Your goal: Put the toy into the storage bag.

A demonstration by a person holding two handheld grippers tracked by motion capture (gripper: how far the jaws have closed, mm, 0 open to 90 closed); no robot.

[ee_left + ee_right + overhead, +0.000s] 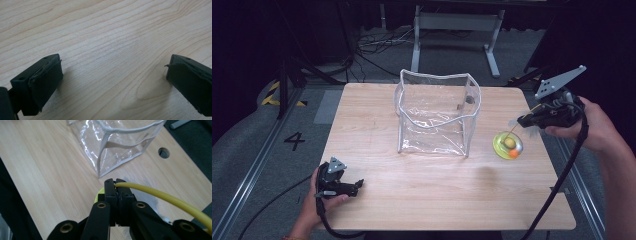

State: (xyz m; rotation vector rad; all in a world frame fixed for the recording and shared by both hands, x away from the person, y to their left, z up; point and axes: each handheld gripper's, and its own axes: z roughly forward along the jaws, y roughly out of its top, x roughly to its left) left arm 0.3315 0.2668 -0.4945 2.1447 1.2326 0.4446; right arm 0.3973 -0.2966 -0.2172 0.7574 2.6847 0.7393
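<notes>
At the table's right side, beside the bag:
Toy: a yellow-green disc toy (pixel 507 145) with an orange ball sat on the wood, just right of the clear bag; its yellow stalk (pixel 160 195) rose to the right gripper.
Right gripper (pixel 523 120): jaws closed tight on the stalk's end, a white feather tuft just behind.
Clear bag (pixel 437 112): upright, mouth open, nothing seen inside.
Left gripper (pixel 357 184): jaws wide, holding nothing, low over bare table (pixel 422 200) near the front left corner.
Progress: toy gripped, not yet lifted clear; likely the carry and drop into the bag remained.
Unclear: disc mostly hidden behind the jaws in the right gripper view; what the toy was exactly stayed hard to tell.
</notes>
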